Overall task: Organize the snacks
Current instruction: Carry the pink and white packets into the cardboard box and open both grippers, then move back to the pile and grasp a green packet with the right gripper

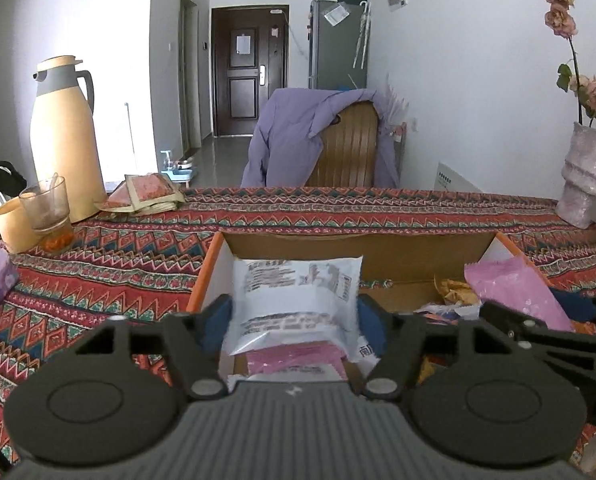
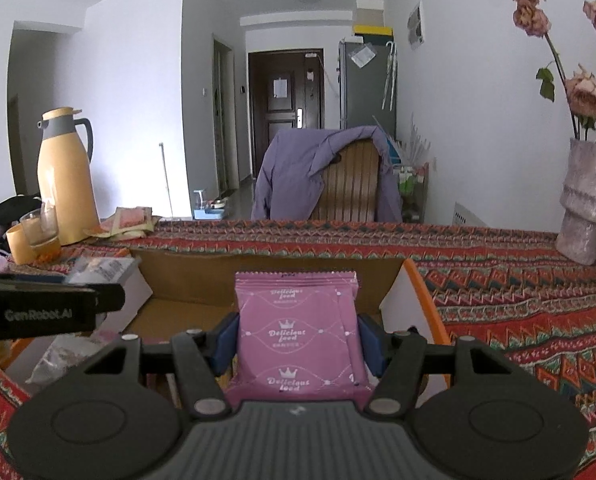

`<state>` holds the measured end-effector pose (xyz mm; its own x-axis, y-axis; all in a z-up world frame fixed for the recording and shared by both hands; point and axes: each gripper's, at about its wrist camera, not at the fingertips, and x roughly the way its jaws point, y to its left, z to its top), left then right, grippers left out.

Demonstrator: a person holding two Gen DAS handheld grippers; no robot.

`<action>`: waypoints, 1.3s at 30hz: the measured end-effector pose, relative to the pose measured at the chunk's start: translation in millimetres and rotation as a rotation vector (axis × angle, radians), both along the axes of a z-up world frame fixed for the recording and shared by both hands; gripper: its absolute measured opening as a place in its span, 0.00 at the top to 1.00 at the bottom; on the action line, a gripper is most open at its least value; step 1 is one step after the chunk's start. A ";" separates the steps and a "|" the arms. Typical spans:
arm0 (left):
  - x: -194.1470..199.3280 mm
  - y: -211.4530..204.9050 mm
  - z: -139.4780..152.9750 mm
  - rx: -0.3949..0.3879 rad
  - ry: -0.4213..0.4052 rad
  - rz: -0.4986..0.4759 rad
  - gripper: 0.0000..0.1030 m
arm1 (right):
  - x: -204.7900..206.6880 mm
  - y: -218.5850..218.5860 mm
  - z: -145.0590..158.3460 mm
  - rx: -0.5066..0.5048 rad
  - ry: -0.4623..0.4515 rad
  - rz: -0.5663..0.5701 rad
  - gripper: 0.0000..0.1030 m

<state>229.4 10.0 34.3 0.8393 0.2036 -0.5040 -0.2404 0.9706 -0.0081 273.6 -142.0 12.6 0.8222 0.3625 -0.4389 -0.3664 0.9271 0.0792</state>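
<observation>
Snack packets (image 2: 298,332) hang inside box walls (image 2: 282,276).

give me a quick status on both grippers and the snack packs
Left gripper open around white pack. Right gripper shut on pink pack. Both over cardboard box. Nothing blocking.

White walls (image 1: 478,80), dark door (image 1: 249,68), jacket-draped chair (image 1: 350,148), grey fridge (image 1: 338,48).

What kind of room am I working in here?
Likely a lived-in flat's dining area: a table under a patterned tablecloth, a fridge beside the entrance door, and a thermos jug.
</observation>
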 end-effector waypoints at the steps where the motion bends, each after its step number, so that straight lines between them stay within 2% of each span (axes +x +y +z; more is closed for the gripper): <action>1: -2.7 1.8 0.5 -0.014 -0.005 -0.001 0.22 | -0.3 -1.2 -0.5 0.006 0.014 0.003 0.40; 3: -9.6 7.6 0.9 -0.053 -0.021 -0.003 0.09 | -4.4 -5.1 -1.8 0.026 0.023 0.001 0.34; 5: -16.8 11.1 0.7 -0.065 -0.045 0.005 0.00 | -8.8 -9.5 -1.9 0.045 0.024 0.008 0.14; 7: -22.0 13.0 0.0 -0.067 -0.048 0.007 0.00 | -13.5 -13.3 -1.1 0.063 0.022 0.018 0.02; 8: -23.3 14.3 -0.3 -0.072 -0.040 0.004 0.00 | -15.0 -14.4 0.0 0.070 0.020 0.018 0.00; 16: -48.9 22.1 7.6 -0.103 -0.092 0.015 0.00 | -38.9 -30.2 11.1 0.092 -0.029 0.011 0.00; 25: -103.6 12.7 15.0 -0.068 -0.162 -0.036 0.00 | -89.0 -52.8 25.0 0.098 -0.098 0.029 0.00; 34: -152.9 6.5 -11.3 -0.054 -0.144 -0.090 0.00 | -137.2 -61.6 0.1 0.036 -0.105 0.048 0.00; 39: -170.0 8.4 -27.1 -0.049 -0.136 -0.080 0.00 | -152.8 -64.1 -16.2 0.052 -0.095 0.055 0.00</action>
